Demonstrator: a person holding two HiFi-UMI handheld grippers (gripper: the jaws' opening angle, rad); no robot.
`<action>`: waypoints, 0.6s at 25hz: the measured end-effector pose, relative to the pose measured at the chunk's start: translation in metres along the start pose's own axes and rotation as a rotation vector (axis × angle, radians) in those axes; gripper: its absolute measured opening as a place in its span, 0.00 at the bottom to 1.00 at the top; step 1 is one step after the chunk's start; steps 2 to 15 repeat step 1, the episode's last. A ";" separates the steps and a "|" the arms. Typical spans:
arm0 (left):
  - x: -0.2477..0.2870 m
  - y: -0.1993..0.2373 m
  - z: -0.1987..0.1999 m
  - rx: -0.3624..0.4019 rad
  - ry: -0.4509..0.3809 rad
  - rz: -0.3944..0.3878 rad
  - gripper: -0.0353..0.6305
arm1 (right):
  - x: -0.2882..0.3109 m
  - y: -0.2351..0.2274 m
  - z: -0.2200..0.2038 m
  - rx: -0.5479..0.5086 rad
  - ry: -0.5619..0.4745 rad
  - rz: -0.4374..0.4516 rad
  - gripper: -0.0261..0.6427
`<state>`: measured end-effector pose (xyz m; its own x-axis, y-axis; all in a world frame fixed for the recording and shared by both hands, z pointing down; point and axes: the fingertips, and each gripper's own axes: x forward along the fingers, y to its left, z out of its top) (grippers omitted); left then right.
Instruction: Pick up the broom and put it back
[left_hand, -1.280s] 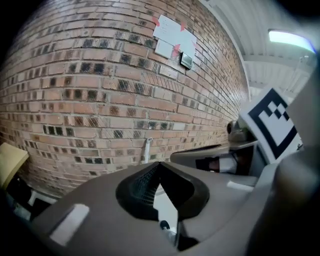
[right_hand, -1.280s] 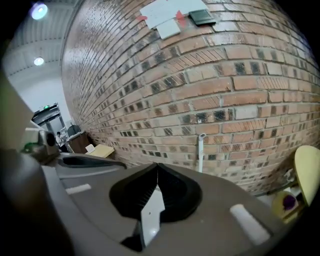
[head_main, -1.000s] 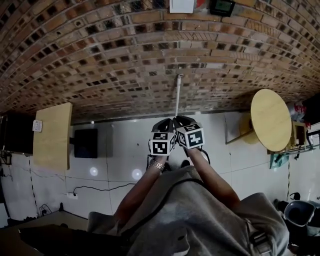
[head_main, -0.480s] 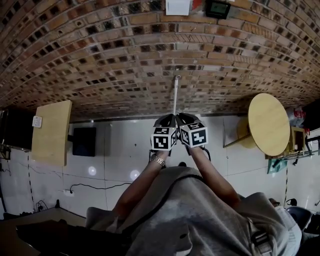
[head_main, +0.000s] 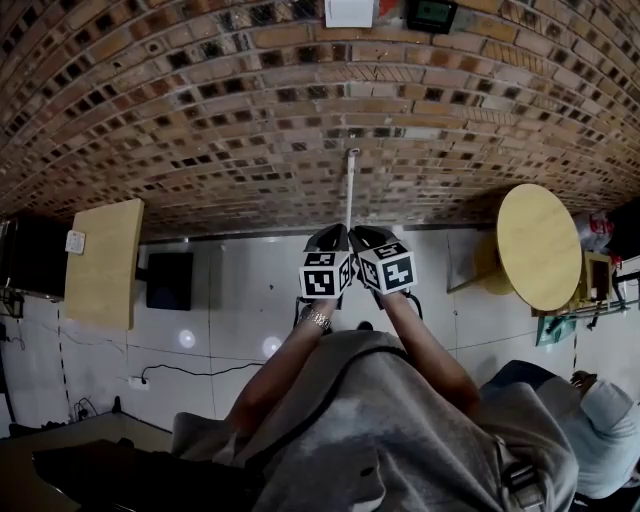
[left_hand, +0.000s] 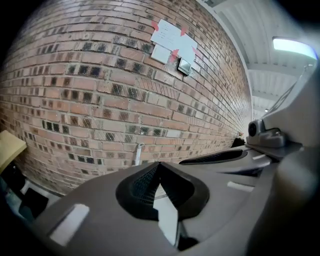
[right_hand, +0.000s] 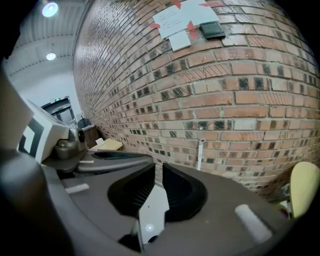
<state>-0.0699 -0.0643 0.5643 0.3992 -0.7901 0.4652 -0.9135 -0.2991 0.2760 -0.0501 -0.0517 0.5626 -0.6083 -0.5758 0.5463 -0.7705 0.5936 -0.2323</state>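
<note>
The broom's pale handle (head_main: 351, 190) stands upright against the brick wall, straight beyond both grippers; its head is hidden behind them. The handle also shows as a thin white stick in the left gripper view (left_hand: 138, 154) and in the right gripper view (right_hand: 200, 154). My left gripper (head_main: 330, 240) and right gripper (head_main: 366, 240) are held side by side at arm's length, short of the handle and apart from it. The left jaws meet at their tips. The right jaws leave only a thin slit. Neither gripper holds anything.
A round wooden table (head_main: 540, 245) stands by the wall at the right. At the left are a pale wooden board (head_main: 105, 270) and a black box (head_main: 170, 282). A cable (head_main: 190, 373) lies on the white tiled floor. A person (head_main: 600, 425) is at the lower right.
Both grippers stay side by side in front of the broom handle, nearly unmoved. A person in light clothing has come into the lower right corner of the head view.
</note>
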 end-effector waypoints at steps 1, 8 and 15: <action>0.000 0.000 0.001 0.000 -0.004 0.001 0.01 | 0.000 0.000 0.001 0.003 -0.001 0.005 0.07; 0.000 0.000 0.001 0.000 -0.004 0.001 0.01 | 0.000 0.000 0.001 0.003 -0.001 0.005 0.07; 0.000 0.000 0.001 0.000 -0.004 0.001 0.01 | 0.000 0.000 0.001 0.003 -0.001 0.005 0.07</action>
